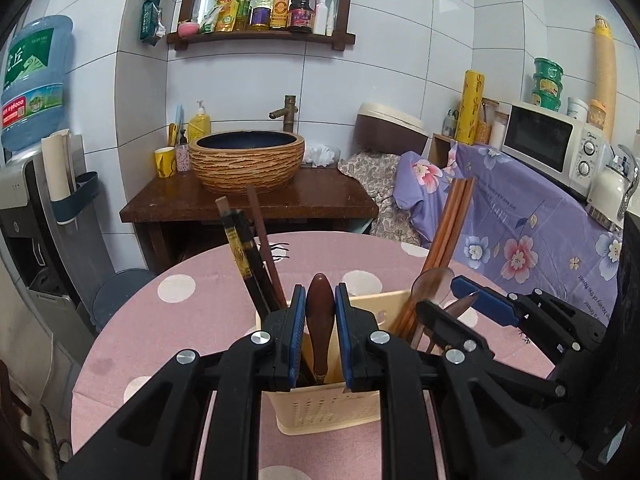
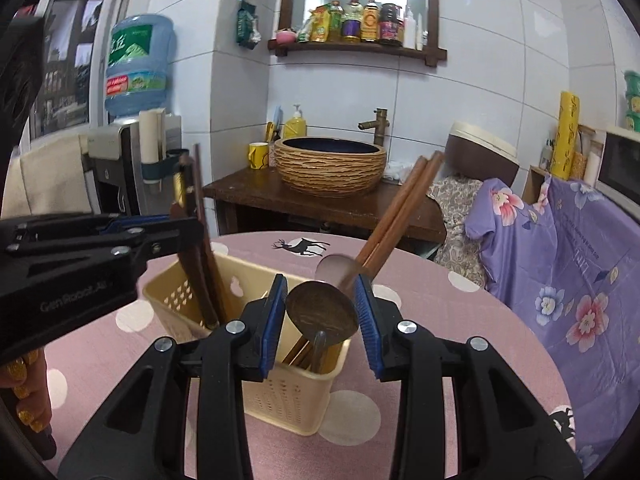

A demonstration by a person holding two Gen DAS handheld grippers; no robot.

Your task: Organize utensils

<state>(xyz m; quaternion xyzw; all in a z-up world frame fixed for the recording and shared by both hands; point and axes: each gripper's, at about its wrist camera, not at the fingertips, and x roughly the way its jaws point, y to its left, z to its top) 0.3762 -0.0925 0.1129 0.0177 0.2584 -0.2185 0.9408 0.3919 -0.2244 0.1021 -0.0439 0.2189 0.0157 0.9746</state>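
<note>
Two hand-held grippers are shown working over a cream perforated utensil caddy that stands on a round table covered in pink, white-dotted cloth. The left gripper is seen with its jaws drawn narrow onto the dark wooden handle of an utensil that stands upright in the near compartment; the blue pads are pressed against both flanks of the handle. The working end is hidden inside the caddy, so the kind of utensil cannot be told.

The right gripper is held with its jaws fairly wide on either side of a dark spoon whose bowl points upward; whether the pads touch the bowl cannot be told, and no firm grip is evident. A second, paler spoon and reddish-brown chopsticks are lodged in the same compartment, while dark chopsticks lean in the far left one.

The wooden handle is judged light, stiff and smoothly finished, hence somewhat slippery; a hold at its widest swelling, as shown, is probably best. The spoon bowl is rounded and likely to slide out of flat pads, so its stem, just below the bowl, is the better place. The caddy itself looks light and may tip or shift if an utensil is dragged sideways.
</note>
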